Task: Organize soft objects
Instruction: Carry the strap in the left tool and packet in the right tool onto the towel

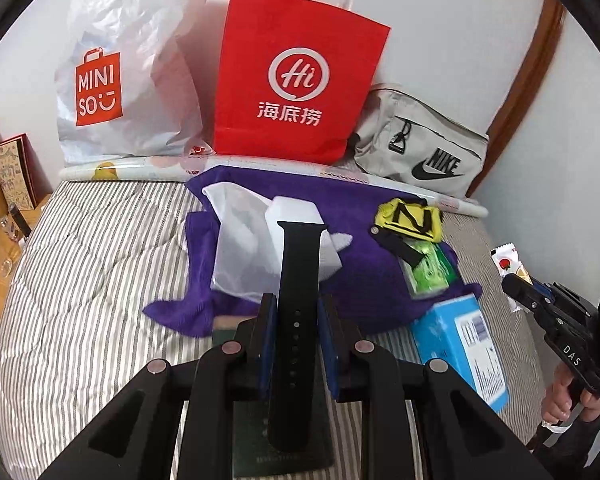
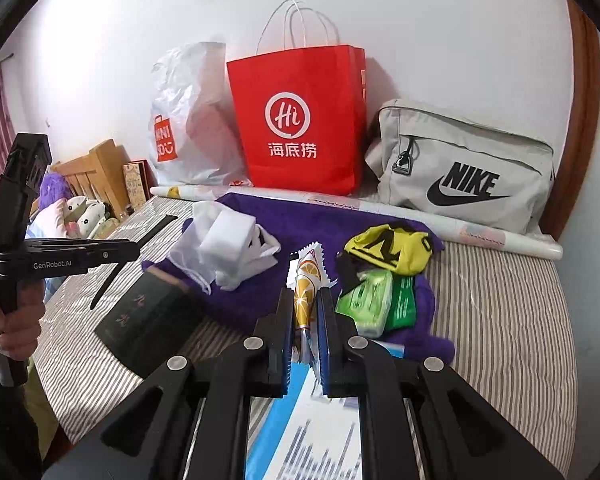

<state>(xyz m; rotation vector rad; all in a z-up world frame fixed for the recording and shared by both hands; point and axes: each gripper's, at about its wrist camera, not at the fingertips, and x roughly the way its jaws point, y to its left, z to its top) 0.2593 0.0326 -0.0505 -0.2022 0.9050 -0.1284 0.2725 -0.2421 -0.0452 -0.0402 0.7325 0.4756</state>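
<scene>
Striped bed cover (image 1: pixel 84 264): open room on its left half in the left wrist view, running to a wooden headboard (image 2: pixel 96 168). The right stretch past the purple towel (image 1: pixel 360 216) is also bare in the right wrist view.

Back edge, against the wall: white Miniso bag (image 1: pixel 128 80), red paper bag (image 1: pixel 296 80), grey Nike pouch (image 2: pixel 468 168), all standing close together. A rolled printed sheet (image 2: pixel 460 228) lies along the bed in front of them.

On the towel: white mesh pouch (image 1: pixel 240 252) with a white foam block (image 2: pixel 228 240) on it; a yellow and black cloth item (image 2: pixel 392 248) overlapping green packets (image 2: pixel 376 300). A blue box (image 1: pixel 464 344) lies at the towel's near corner, a dark booklet (image 2: pixel 148 316) at its left edge.

Left gripper (image 1: pixel 298 320): narrow, clamped on a black watch strap (image 1: pixel 300 264) that sticks up and forward from it, above the pouch.

Right gripper (image 2: pixel 306 320): nearly closed, pinching an orange-print snack sachet (image 2: pixel 308 284), held over the blue box.

Both grippers block the near bed. Booklet characters unreadable. Plush shapes by the headboard are small and unclear. A hand (image 2: pixel 16 320) on the left grip is cut off at the frame edge.
</scene>
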